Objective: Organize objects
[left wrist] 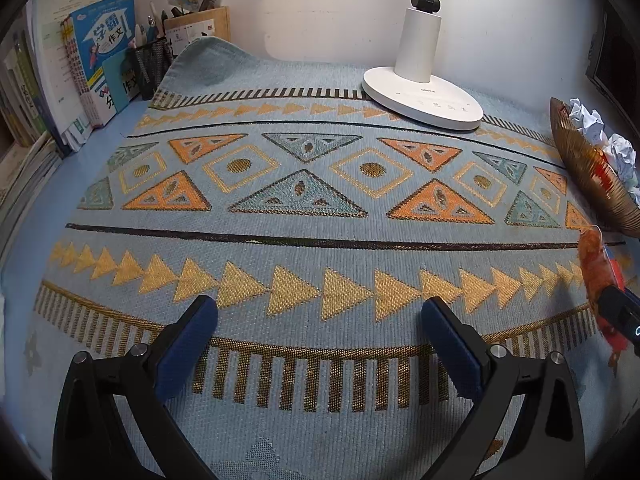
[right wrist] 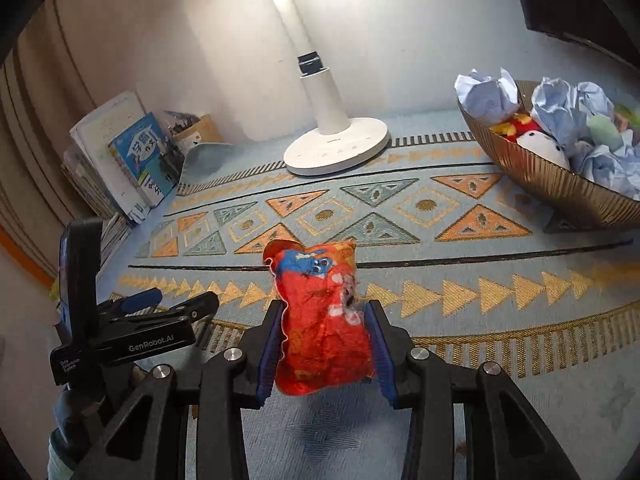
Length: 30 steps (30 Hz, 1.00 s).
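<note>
A red-orange snack packet (right wrist: 322,320) with a blue cartoon figure is lifted above the patterned cloth, and my right gripper (right wrist: 326,316) is shut on it, both blue pads pressing its sides. The same packet (left wrist: 596,272) shows at the far right edge of the left wrist view, with the right gripper's dark finger (left wrist: 620,312) below it. My left gripper (left wrist: 320,312) hangs open over the cloth with nothing between its fingers; it also appears at the left of the right wrist view (right wrist: 176,304). A golden ribbed bowl (right wrist: 560,188) at the right holds crumpled paper balls and small soft toys.
A white desk lamp (right wrist: 336,152) stands at the back middle. Books (left wrist: 104,64) and a mesh pen holder (left wrist: 154,64) line the back left corner by the wall. The blue patterned cloth (left wrist: 304,240) covers the desk, its back left corner folded up.
</note>
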Tool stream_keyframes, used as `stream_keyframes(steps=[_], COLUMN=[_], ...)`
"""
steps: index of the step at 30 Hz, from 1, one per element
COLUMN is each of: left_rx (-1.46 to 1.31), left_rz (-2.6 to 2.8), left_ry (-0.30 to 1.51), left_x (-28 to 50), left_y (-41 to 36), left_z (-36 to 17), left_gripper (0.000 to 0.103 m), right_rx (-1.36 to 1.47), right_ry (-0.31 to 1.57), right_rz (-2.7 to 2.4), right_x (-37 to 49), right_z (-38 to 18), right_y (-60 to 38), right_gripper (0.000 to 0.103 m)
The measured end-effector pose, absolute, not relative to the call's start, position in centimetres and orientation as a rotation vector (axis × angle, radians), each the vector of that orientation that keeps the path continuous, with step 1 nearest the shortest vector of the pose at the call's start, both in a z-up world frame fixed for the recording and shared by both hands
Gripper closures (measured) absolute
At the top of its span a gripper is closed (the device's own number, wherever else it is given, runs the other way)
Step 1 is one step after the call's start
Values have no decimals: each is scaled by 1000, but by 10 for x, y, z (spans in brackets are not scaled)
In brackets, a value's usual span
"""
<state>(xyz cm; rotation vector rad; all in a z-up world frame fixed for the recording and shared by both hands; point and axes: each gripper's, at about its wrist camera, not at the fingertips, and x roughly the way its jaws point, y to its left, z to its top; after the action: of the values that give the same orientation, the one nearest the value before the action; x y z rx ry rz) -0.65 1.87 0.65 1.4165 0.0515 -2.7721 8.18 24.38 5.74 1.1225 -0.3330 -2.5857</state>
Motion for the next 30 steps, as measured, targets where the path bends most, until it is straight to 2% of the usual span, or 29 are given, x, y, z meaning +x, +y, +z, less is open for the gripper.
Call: stream_keyframes(steps=[9,14,22,26,27,28,29,30], left_rx=[1418,1419,1419,1419,1419,1419,1419,1419], left_rz=[-2771,-2770,-2771,-2771,-2771,-2770,-2771,-2771], left_ry=[49,45,44,44,44,43,43,44], left_x=[-7,-7,-7,-7,-7,-7,-7,-7], left_y=[18,18,18,17,17,17,17,17], left_z=[7,6,7,7,7,7,7,7], left_gripper=[1,1,1,1,1,1,1,1], right_rx=[1091,1086,808,840,847,871,929,1001], right_ry=[-281,-403,-488,-559,-574,-560,-533,-519], right_rz=[-2588,-2566,-2827,-2991,-3010,-3029,-3045,-3066], right_x=[84,82,84,46,36,26,15,7], right_z=[59,65,159,173,172,169,163,156], right_y=[235,254,346,408,419,427,435,441], right_gripper=[63,63,64,63,60,52,35,34])
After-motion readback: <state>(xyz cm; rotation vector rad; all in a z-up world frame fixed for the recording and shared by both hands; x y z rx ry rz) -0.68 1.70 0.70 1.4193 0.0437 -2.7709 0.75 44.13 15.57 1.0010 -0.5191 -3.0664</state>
